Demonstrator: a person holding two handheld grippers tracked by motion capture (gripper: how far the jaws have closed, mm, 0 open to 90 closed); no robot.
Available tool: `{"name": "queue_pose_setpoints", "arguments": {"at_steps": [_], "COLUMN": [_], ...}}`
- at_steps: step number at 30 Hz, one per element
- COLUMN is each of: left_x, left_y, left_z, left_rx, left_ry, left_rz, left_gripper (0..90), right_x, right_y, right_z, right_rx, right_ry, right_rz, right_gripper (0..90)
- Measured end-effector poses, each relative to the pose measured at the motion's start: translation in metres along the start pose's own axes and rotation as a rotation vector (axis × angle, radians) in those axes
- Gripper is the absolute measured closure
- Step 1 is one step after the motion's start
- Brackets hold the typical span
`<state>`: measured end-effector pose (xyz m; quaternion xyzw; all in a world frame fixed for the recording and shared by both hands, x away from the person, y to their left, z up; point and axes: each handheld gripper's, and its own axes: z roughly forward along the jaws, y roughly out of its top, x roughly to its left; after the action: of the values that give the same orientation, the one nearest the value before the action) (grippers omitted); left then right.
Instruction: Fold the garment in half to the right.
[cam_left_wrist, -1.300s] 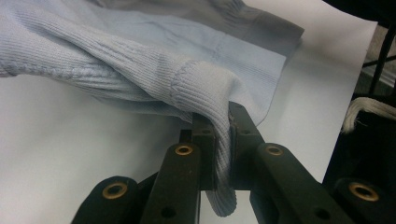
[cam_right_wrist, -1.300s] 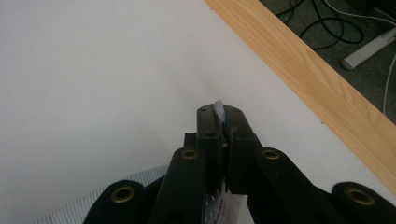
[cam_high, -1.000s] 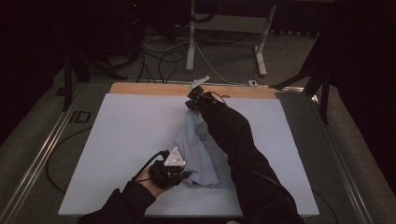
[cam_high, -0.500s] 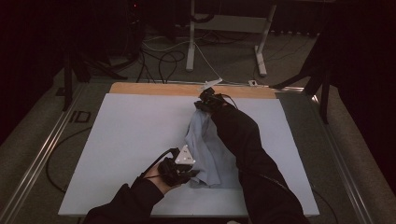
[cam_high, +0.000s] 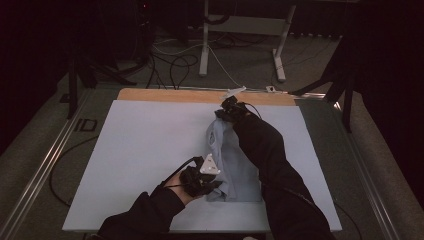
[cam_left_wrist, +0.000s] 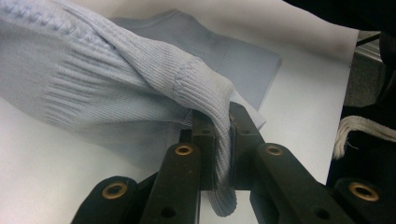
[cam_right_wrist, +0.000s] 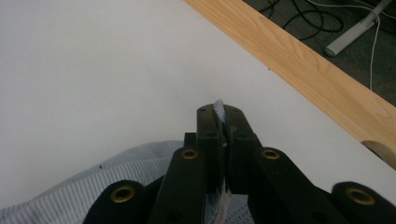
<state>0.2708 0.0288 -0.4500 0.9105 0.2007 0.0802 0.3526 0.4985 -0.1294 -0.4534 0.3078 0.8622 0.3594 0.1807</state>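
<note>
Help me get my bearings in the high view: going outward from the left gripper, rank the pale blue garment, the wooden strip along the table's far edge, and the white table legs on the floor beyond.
1. Pale blue garment: clamped in the left gripper's jaws, at the near edge of the table.
2. Wooden strip: along the table's far edge.
3. White table legs: on the floor beyond the table.

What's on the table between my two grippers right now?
In the high view, the pale blue sweater spans the whole stretch: the left gripper clamps its near edge, the right gripper its far edge. The right forearm lies over part of it.
</note>
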Motion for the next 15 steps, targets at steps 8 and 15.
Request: {"name": "queue_pose_setpoints", "arguments": {"at_steps": [8, 15], "left_x": [-0.001, -0.005], "left_y": [0.006, 0.012], "left_z": [0.006, 0.018], "left_rx": [0.011, 0.007], "left_ry": [-0.004, -0.018], "left_rz": [0.019, 0.032], "left_gripper": [85.0, 85.0], "right_x": [-0.008, -0.016], "right_y": [-0.008, -0.018], "right_z": [-0.001, 0.001], "right_rx": [-0.003, 0.0], "right_ry": [-0.005, -0.003], "right_rz": [0.018, 0.055], "right_gripper": [87.0, 86.9]}}
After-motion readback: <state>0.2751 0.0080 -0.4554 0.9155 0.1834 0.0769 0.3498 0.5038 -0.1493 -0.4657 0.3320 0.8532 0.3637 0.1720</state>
